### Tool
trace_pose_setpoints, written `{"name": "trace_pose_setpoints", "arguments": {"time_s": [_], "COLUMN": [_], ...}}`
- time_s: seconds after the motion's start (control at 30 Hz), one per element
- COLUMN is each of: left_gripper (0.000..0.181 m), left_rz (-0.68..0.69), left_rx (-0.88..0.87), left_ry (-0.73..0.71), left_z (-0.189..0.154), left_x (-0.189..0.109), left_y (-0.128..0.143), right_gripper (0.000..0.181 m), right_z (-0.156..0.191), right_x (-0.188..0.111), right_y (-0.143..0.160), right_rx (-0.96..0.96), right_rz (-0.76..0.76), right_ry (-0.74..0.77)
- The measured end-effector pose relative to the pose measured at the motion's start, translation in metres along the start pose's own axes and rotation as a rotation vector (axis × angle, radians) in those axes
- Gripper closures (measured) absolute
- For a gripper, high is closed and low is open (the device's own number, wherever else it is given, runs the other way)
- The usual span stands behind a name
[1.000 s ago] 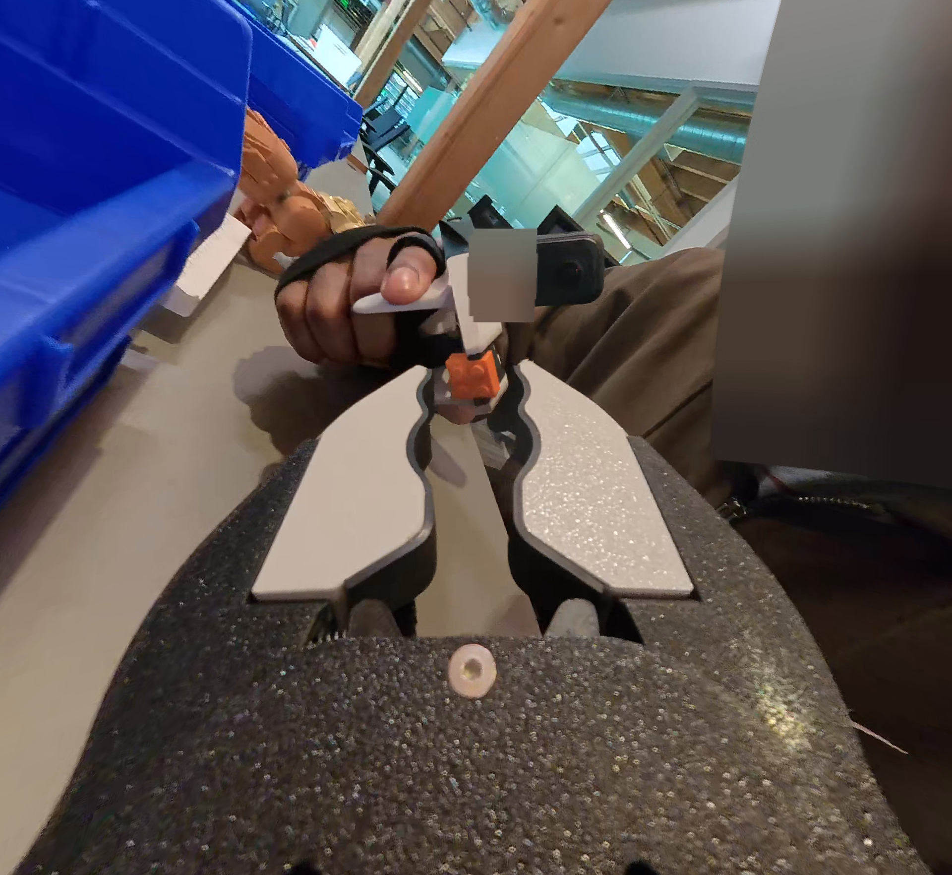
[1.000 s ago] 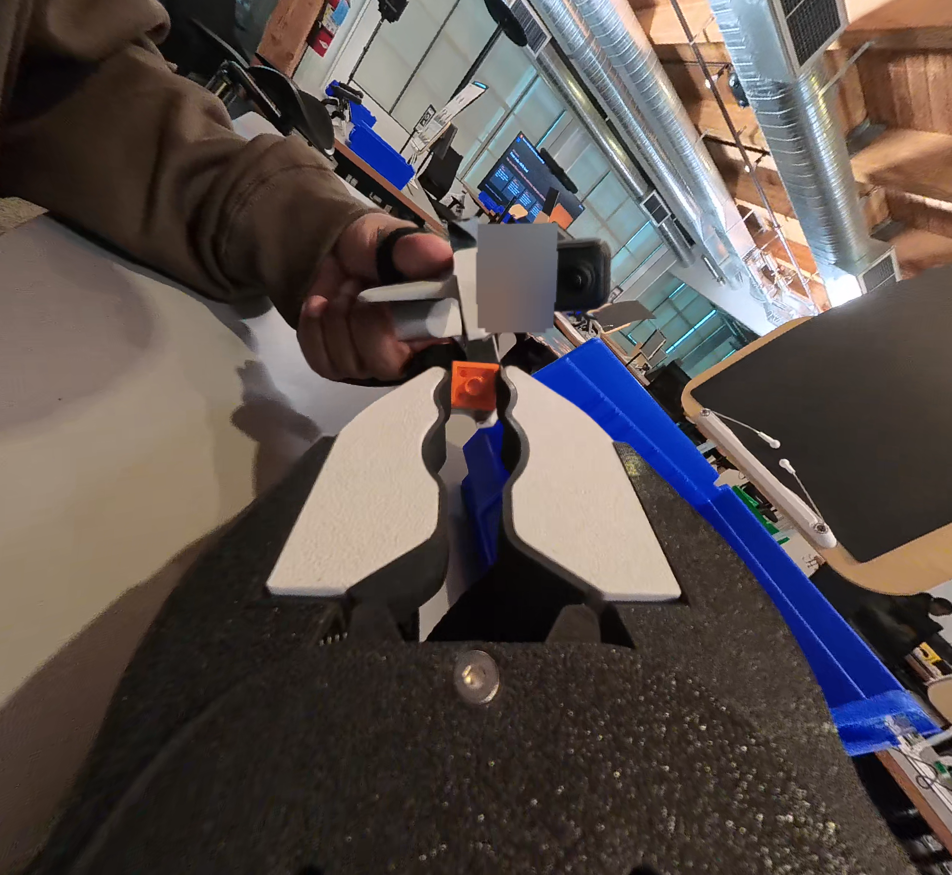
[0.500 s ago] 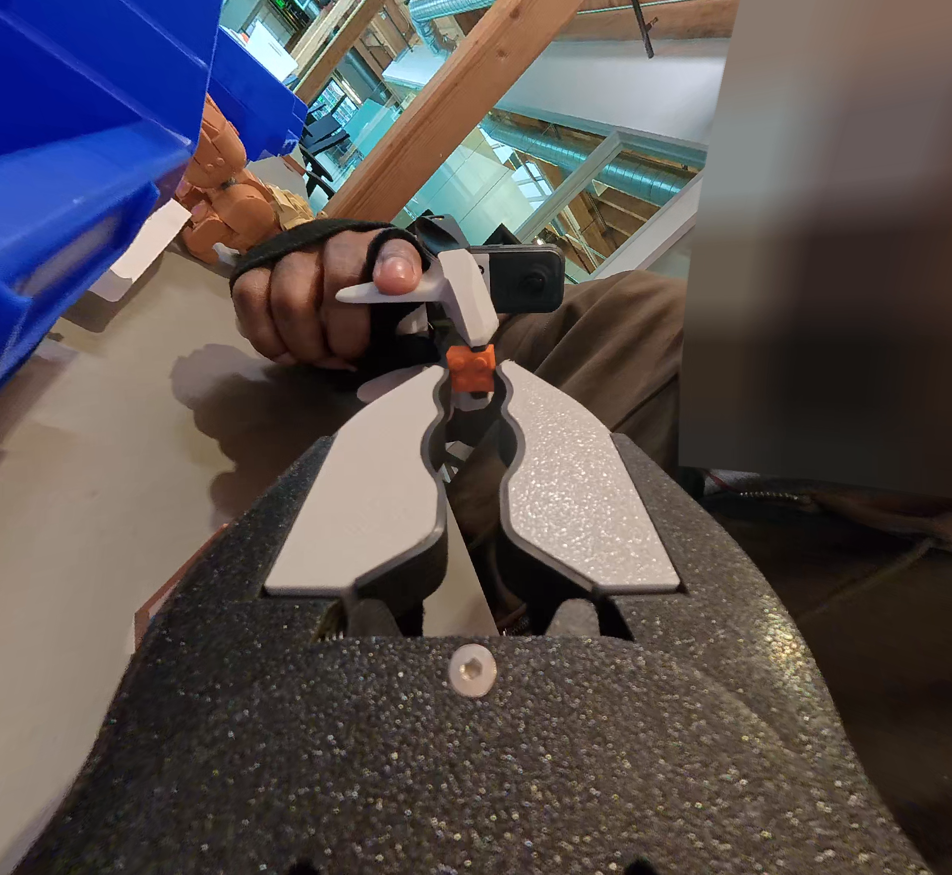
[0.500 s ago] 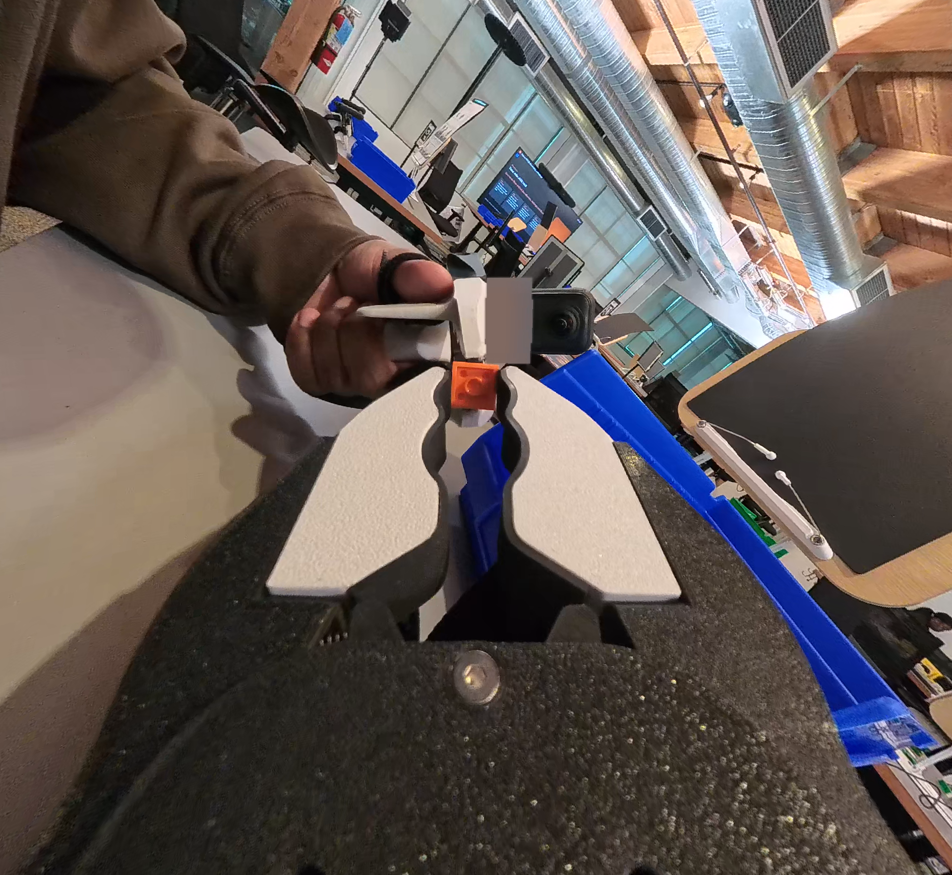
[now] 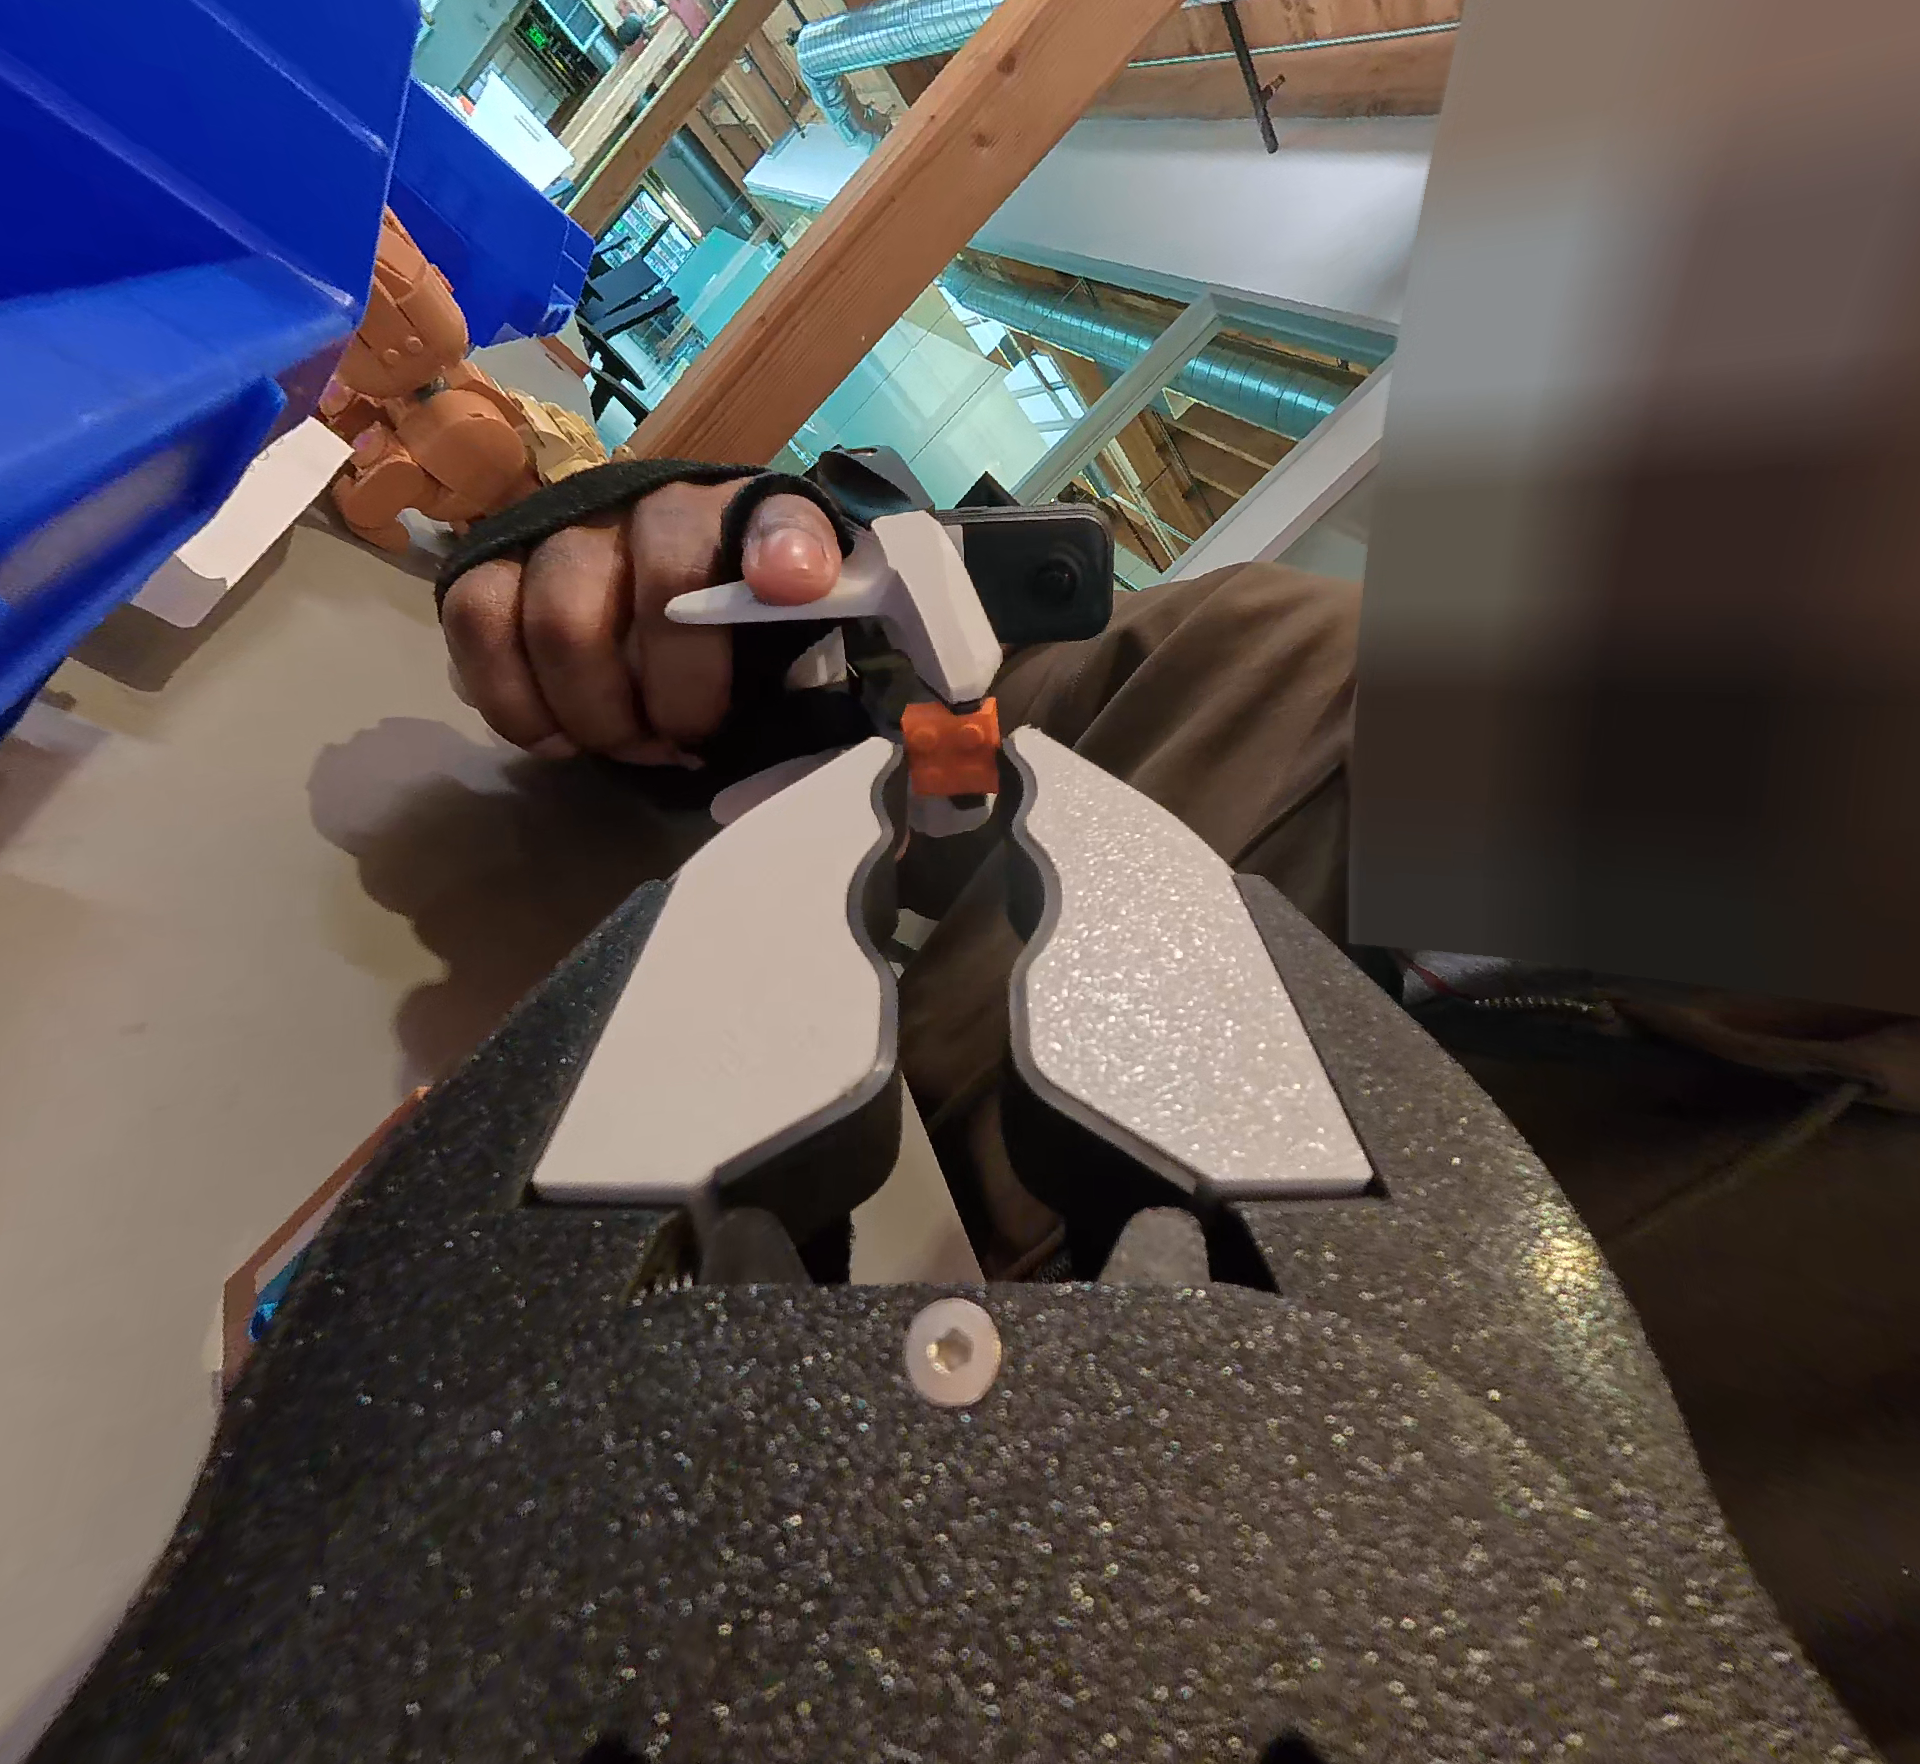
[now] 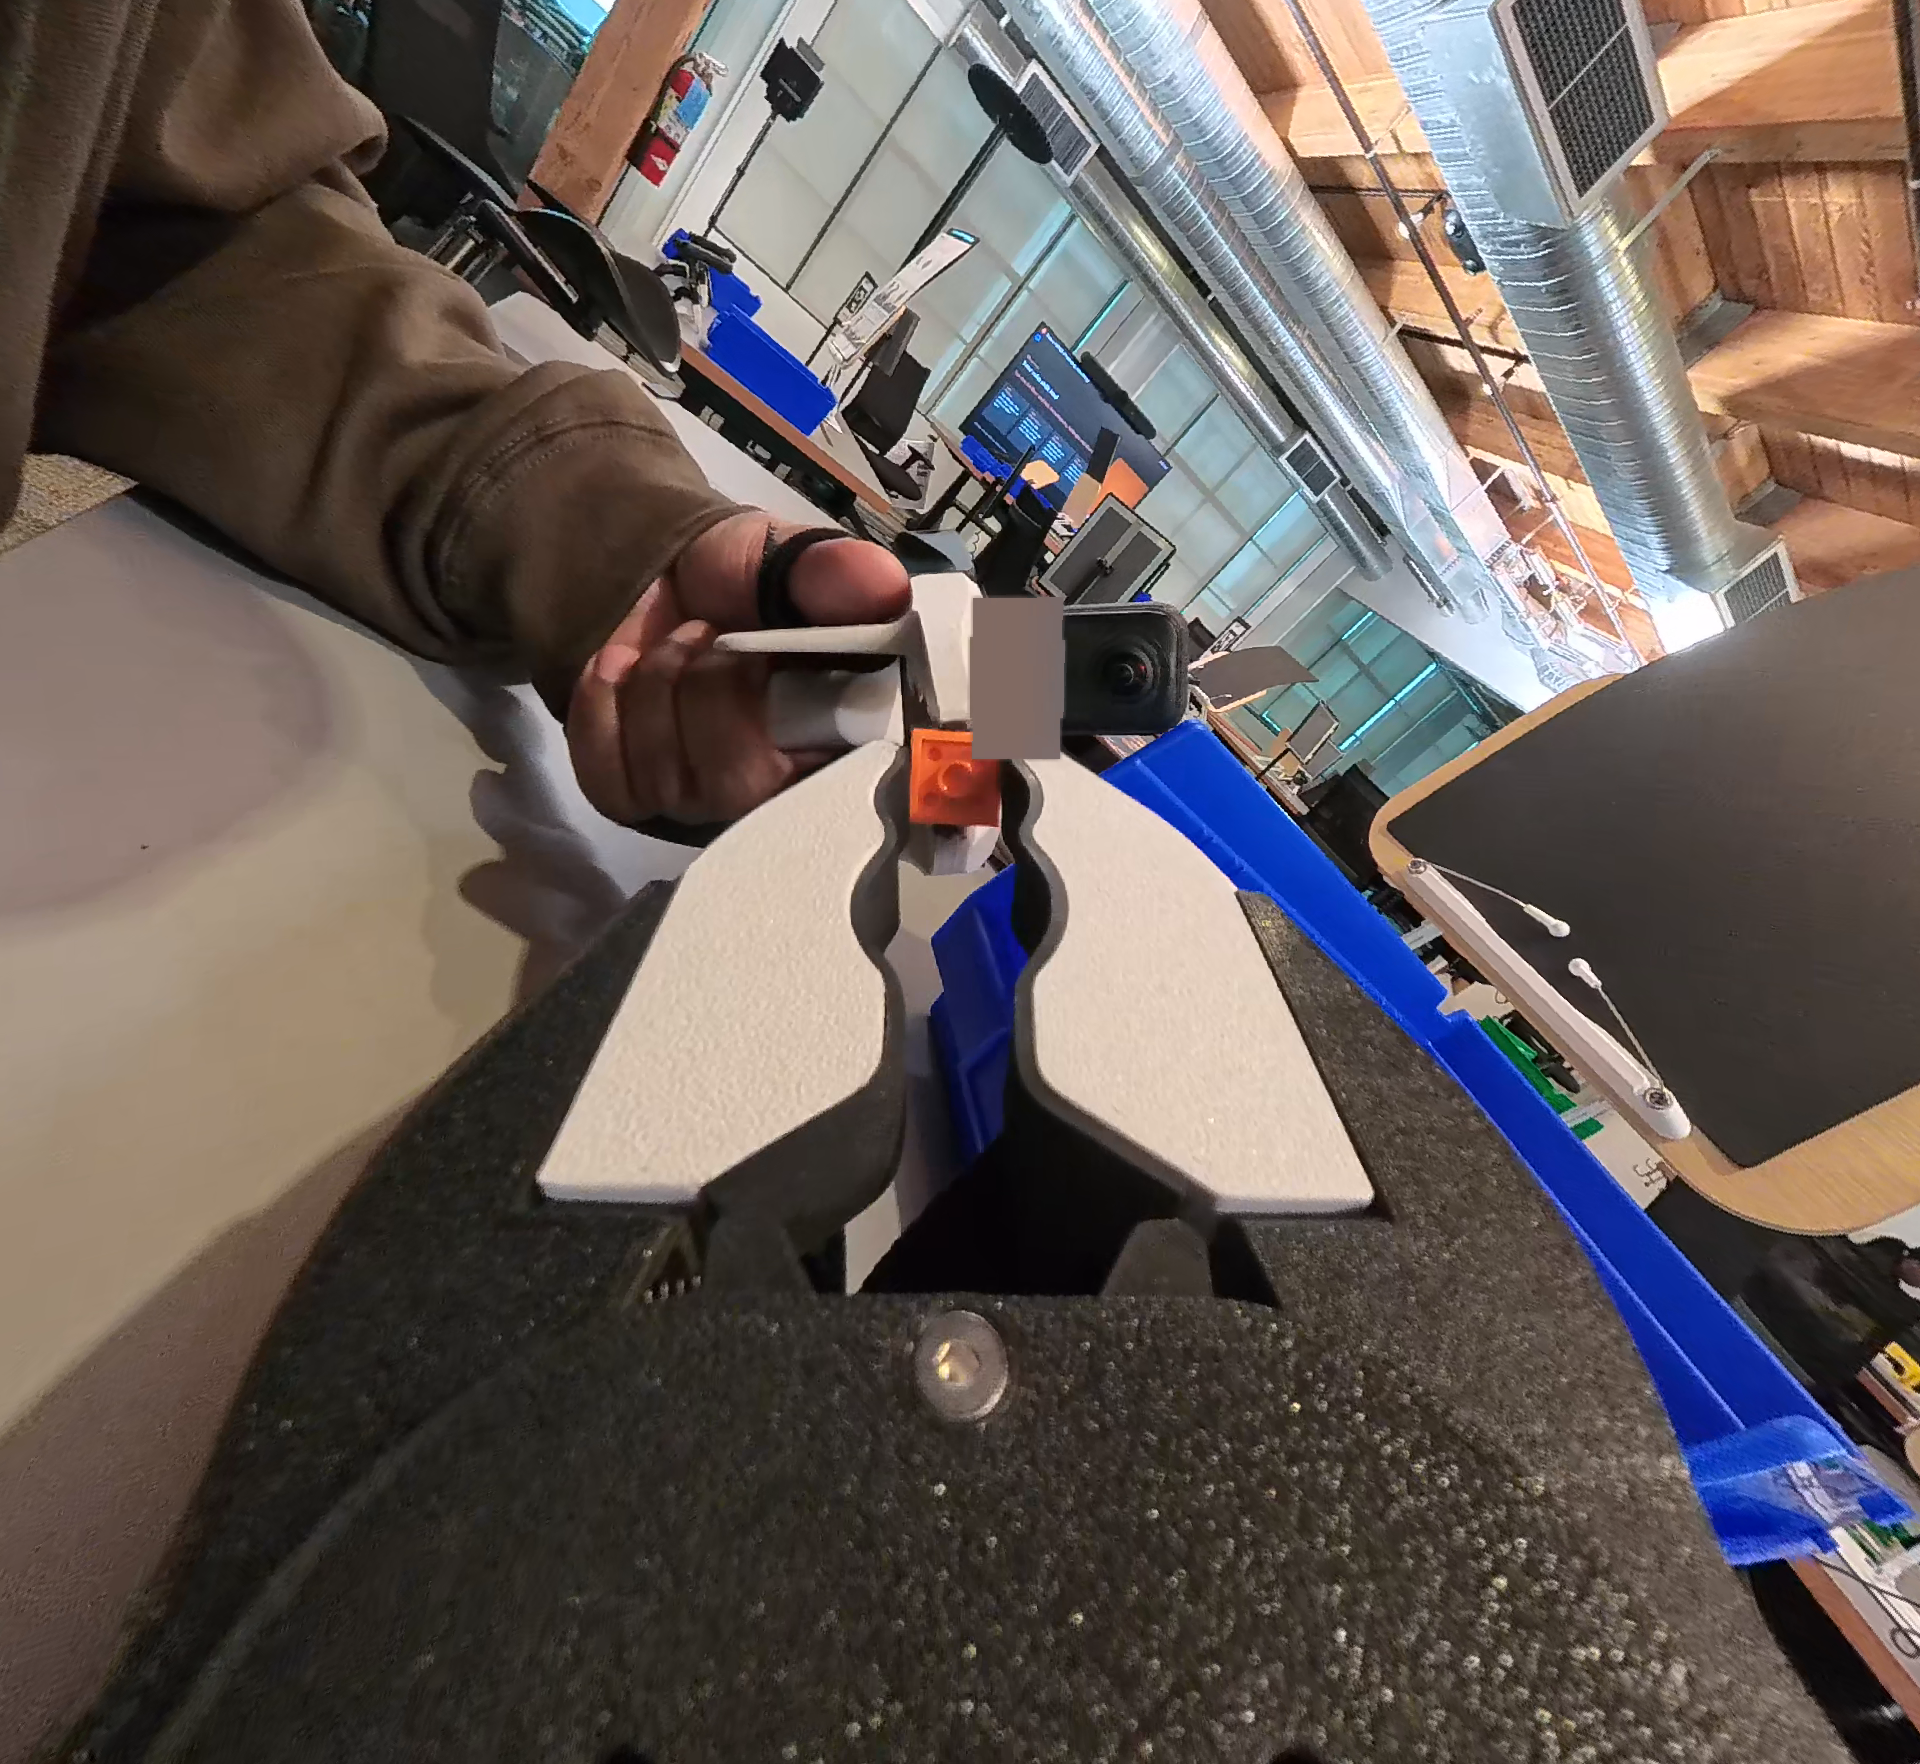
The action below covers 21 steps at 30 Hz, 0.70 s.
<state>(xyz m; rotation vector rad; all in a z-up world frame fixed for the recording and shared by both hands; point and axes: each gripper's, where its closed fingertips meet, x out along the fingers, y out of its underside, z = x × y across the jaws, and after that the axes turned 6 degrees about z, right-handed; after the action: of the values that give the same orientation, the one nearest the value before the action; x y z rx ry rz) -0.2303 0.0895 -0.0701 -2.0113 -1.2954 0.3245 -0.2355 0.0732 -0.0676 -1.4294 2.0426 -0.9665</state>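
Note:
A small orange brick sits between the tips of my left gripper, whose jaws have closed in on its sides. My right gripper comes from the far side in a person's hand. Its grey fingers clamp the same brick from above and below. In the right wrist view the orange brick is pinched between the tips of my right gripper. There the left gripper's fingers, held in a hand, meet the brick above and below. The two grippers face each other above the grey table.
Blue bins stand close on the left, with an orange-brown toy figure and a white card beside them. In the right wrist view a blue bin and a black board with a wooden edge lie to the right. A brown sleeve crosses the left. Both grippers' tips are close together, under 4 cm apart. The orange-brown toy figure is about 25 cm from my left fingertips.
My left gripper has moved forward and its jaws have narrowed around the orange brick, which earlier sat beyond its tips. The right gripper keeps its hold on the brick.

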Motion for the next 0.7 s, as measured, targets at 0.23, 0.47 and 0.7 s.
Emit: {"name": "trace_pose_setpoints", "arguments": {"time_s": [0.23, 0.47, 0.7], "left_gripper": [0.161, 0.16, 0.159], "left_rz": [-0.004, 0.047, 0.086], "left_rx": [0.0, 0.013, 0.013], "left_ry": [-0.008, 0.019, 0.039], "left_z": [0.002, -0.002, -0.004], "left_x": [0.001, 0.007, 0.013], "left_y": [0.0, 0.008, 0.015], "right_gripper": [0.164, 0.164, 0.164], "right_z": [0.0, 0.003, 0.009], "right_x": [0.0, 0.001, 0.002], "right_y": [-0.001, 0.0, -0.001], "right_rx": [-0.014, -0.042, -0.066], "right_rz": [0.001, 0.014, 0.016], "right_ry": [0.006, 0.005, -0.02]}}
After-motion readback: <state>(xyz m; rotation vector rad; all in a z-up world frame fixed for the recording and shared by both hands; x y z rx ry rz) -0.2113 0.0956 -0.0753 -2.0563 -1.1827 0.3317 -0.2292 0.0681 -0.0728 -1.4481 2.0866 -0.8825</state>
